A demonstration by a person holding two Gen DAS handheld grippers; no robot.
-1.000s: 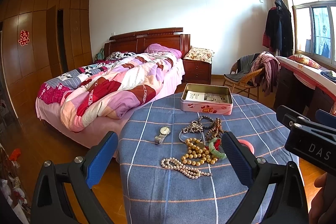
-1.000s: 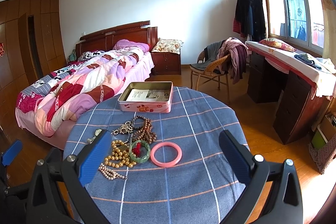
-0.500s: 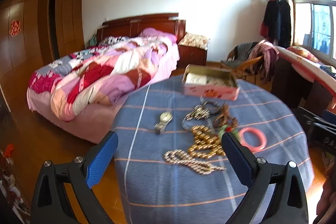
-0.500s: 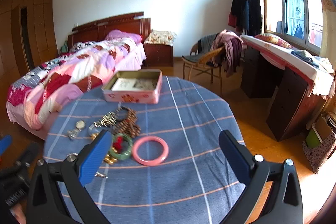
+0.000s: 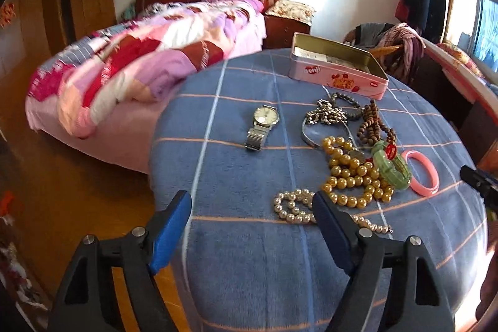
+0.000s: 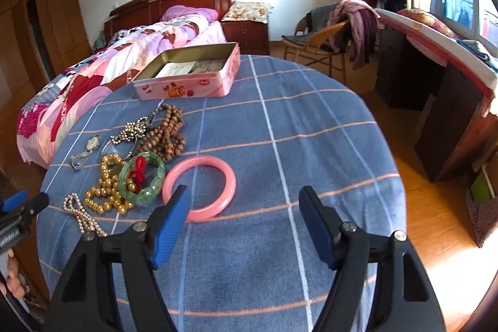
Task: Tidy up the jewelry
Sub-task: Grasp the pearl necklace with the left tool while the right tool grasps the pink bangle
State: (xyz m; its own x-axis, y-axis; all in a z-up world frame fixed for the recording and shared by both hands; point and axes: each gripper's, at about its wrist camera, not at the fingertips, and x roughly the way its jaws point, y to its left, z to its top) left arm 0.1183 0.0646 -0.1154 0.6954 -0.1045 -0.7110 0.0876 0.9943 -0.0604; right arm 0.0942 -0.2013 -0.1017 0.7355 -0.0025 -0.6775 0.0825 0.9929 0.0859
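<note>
Jewelry lies on a round table with a blue checked cloth (image 5: pixel 249 254). An open pink tin (image 5: pixel 337 66) stands at the far side. A silver watch (image 5: pixel 263 126), white pearl necklace (image 5: pixel 292 207), gold bead strand (image 5: pixel 348 173), green bangle (image 5: pixel 392 167), pink bangle (image 6: pixel 199 187), brown wooden beads (image 6: pixel 165 133) and a silver chain (image 5: pixel 326 112) lie in a cluster. My left gripper (image 5: pixel 252 209) is open, its right finger over the pearl necklace. My right gripper (image 6: pixel 244 201) is open, its left finger (image 6: pixel 171 217) over the pink bangle's near rim.
A bed with a patchwork quilt (image 5: pixel 133 64) stands left of the table. A wicker chair with clothes (image 6: pixel 336 30) and a dark dresser (image 6: pixel 442 89) stand to the right. The wooden floor (image 6: pixel 435 207) surrounds the table.
Both grippers have moved forward and down toward the jewelry, which now looks much larger. Both remain open and empty.
</note>
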